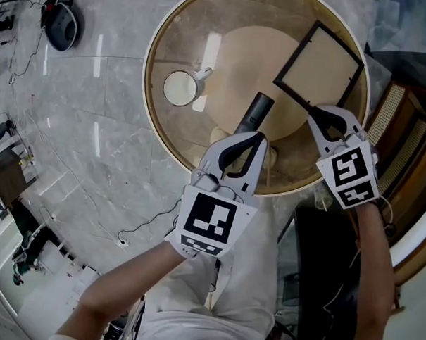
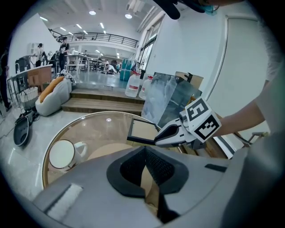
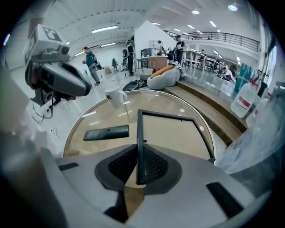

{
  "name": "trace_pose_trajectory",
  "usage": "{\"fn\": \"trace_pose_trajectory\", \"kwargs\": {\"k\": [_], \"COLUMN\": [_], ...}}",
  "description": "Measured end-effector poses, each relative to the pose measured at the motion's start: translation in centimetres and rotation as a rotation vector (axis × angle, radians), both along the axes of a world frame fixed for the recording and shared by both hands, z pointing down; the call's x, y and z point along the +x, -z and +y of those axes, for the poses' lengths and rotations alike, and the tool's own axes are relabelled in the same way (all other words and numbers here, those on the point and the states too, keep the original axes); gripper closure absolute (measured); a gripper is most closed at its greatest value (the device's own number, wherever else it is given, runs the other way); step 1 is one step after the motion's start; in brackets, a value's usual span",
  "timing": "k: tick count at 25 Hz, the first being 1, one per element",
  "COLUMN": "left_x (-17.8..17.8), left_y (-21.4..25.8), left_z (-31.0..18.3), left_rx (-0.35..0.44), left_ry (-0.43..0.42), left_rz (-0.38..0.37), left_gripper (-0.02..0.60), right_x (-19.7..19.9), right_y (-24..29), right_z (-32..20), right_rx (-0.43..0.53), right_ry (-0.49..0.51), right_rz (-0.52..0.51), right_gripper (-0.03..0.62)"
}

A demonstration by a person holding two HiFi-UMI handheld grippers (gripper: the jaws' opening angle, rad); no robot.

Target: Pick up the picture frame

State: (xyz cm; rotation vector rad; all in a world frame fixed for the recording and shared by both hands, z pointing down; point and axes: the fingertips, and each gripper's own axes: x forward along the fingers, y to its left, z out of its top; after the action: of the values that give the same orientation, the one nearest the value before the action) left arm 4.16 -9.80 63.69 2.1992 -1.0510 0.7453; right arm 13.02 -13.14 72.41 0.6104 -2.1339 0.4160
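Observation:
A black picture frame (image 1: 320, 65) with a pale blank panel lies at the right of the round glass table (image 1: 157, 131). My right gripper (image 1: 315, 112) is shut on the frame's near edge, which runs as a thin black bar between the pads in the right gripper view (image 3: 139, 151). In the left gripper view the frame (image 2: 142, 130) looks tilted, with its held edge off the glass. My left gripper (image 1: 256, 138) is shut on nothing, just short of the near end of a black remote (image 1: 254, 112).
A white mug (image 1: 181, 87) stands on the left of the table and the remote (image 3: 106, 132) lies near its middle. A wicker-panelled wooden piece (image 1: 388, 120) stands close on the right. Cables (image 1: 136, 229) trail over the marble floor to the left.

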Motion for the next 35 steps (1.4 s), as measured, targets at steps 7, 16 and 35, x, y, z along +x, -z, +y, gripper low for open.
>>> {"fn": "trace_pose_trajectory", "kwargs": {"k": [7,16,35], "left_x": [-0.9,-3.1,-11.0], "left_y": [4.7,12.5,36.2], "left_z": [0.4,1.6,0.3], "left_rx": [0.036,0.061,0.119], "left_ry": [0.017,0.062,0.225], "left_rz": [0.01,0.028,0.179], "left_gripper": [0.577,0.578,0.578], "right_x": [-0.7,-2.9,-7.5], "right_y": [5.3,15.2,46.6], "right_z": [1.6,3.6,3.1], "right_rx": [-0.161,-0.249,-0.022], "right_ry": [-0.27,-0.529,-0.722], "right_rz": [-0.192,-0.433,-0.723], "right_gripper": [0.557,0.557,0.556]}}
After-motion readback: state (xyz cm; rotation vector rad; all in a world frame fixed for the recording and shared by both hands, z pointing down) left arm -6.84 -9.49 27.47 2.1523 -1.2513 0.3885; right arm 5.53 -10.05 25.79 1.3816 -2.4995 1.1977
